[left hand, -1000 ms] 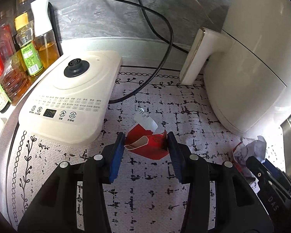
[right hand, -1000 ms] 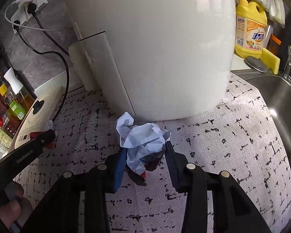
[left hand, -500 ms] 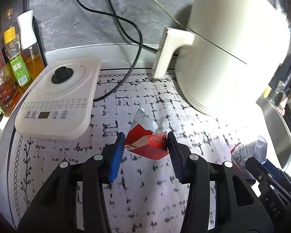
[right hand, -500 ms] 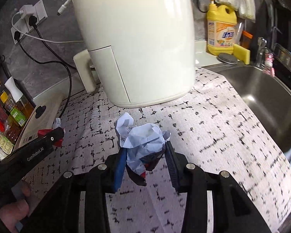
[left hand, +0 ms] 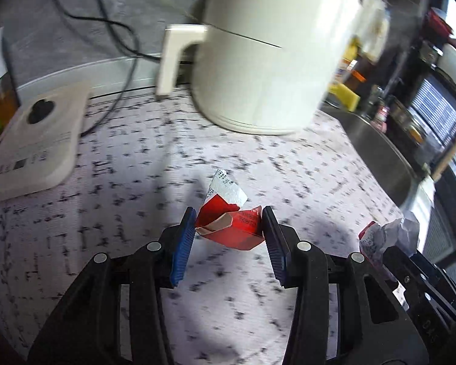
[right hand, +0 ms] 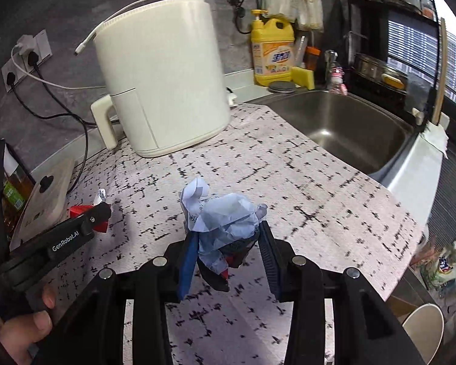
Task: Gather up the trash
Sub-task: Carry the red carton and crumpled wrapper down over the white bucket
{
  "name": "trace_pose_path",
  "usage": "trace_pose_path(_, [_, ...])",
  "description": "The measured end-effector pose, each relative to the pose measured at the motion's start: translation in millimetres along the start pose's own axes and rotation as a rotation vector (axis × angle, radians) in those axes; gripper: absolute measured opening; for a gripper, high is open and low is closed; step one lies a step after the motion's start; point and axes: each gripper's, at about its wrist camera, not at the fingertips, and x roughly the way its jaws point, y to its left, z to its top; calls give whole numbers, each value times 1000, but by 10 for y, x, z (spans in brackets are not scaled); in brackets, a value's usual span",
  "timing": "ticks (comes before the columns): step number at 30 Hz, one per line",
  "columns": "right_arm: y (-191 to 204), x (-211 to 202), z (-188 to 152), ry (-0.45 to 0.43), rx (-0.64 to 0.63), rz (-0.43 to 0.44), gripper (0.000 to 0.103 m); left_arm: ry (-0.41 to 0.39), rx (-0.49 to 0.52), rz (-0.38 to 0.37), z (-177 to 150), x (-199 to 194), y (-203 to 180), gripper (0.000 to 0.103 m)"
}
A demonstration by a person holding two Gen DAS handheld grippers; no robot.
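My left gripper (left hand: pixel 228 225) is shut on a crushed red carton (left hand: pixel 232 228) with a torn white flap, held above the patterned counter mat (left hand: pixel 106 243). My right gripper (right hand: pixel 226 240) is shut on a crumpled wad of white paper (right hand: pixel 225 216) with dark and red scraps hanging below it. In the left wrist view the same wad (left hand: pixel 389 234) shows at the right edge, in the right gripper. The right wrist view shows the left gripper's arm and the red carton (right hand: pixel 85 213) at the left, with a hand (right hand: pixel 27 328) below it.
A cream air fryer (right hand: pixel 161 82) stands at the back of the counter, cables running to wall sockets (right hand: pixel 24 57). A flat white appliance (left hand: pixel 36 140) and oil bottles (right hand: pixel 15 191) lie at the left. A steel sink (right hand: pixel 355 127) and a yellow detergent bottle (right hand: pixel 272 51) are at the right.
Both grippers have pulled back from the air fryer and swung toward the right, each still holding its trash. The air fryer now looks smaller, and the sink has come into view.
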Motion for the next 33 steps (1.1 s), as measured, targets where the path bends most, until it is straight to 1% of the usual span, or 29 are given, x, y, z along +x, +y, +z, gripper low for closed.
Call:
trace_pose_path(3, [-173,-87,-29,-4,40,-48,39,6,40,-47,-20,28,-203,45])
trace_pose_path(7, [-362,-187,-90,-8,68,-97,39,8,70,-86,-63,56,-417,45])
trace_pose_path(14, [-722,-415,-232,-19,105,-151,39,28,106,-121,-238,62,-777,45])
trace_pose_path(23, [-1364,-819,-472,-65,186,-171,39,22,197,-134,-587,-190,-1435,44])
trace_pose_path(27, [-1675,-1053,-582,-94,240,-188,39,6,276,-156,-761,-409,-1810,44])
trace_pose_path(30, [-1903,-1199,-696,-101,276,-205,39,27,312,-177,-901,-446,-2065,44])
trace_pose_path(33, [-2146,-1344,-827,-102,307,-235,39,32,345,-197,-1042,-509,-2311,44])
